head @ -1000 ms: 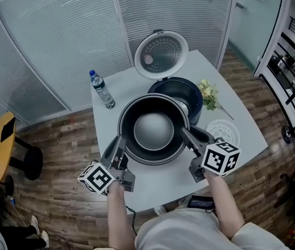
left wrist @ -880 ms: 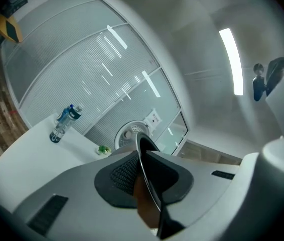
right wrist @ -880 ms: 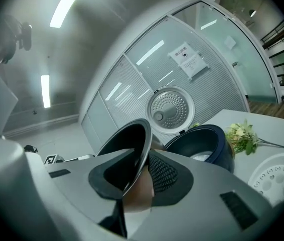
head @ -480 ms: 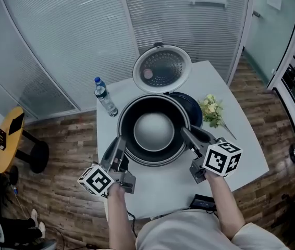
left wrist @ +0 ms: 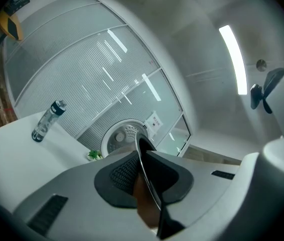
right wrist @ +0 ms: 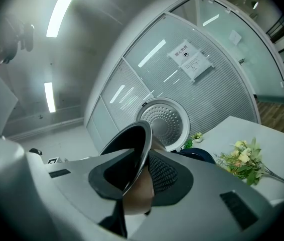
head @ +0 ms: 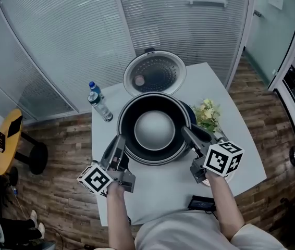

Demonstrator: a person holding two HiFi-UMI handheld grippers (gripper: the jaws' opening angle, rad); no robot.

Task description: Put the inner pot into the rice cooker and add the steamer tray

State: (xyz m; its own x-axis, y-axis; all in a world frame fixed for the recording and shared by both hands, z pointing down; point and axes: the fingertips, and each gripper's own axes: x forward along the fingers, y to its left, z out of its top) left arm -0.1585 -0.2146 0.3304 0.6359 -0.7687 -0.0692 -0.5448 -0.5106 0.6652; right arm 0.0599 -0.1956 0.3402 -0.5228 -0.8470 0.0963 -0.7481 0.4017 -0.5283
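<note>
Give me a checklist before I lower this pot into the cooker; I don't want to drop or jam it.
1. Left gripper shut on the rim of the pot: ok.
2. Right gripper shut on the opposite rim: ok.
3. Lid open and tipped back: ok.
4. Pot centred over the cooker: cannot tell; the pot hides most of it.
5. Cooker cavity empty: cannot tell; hidden under the pot.
</note>
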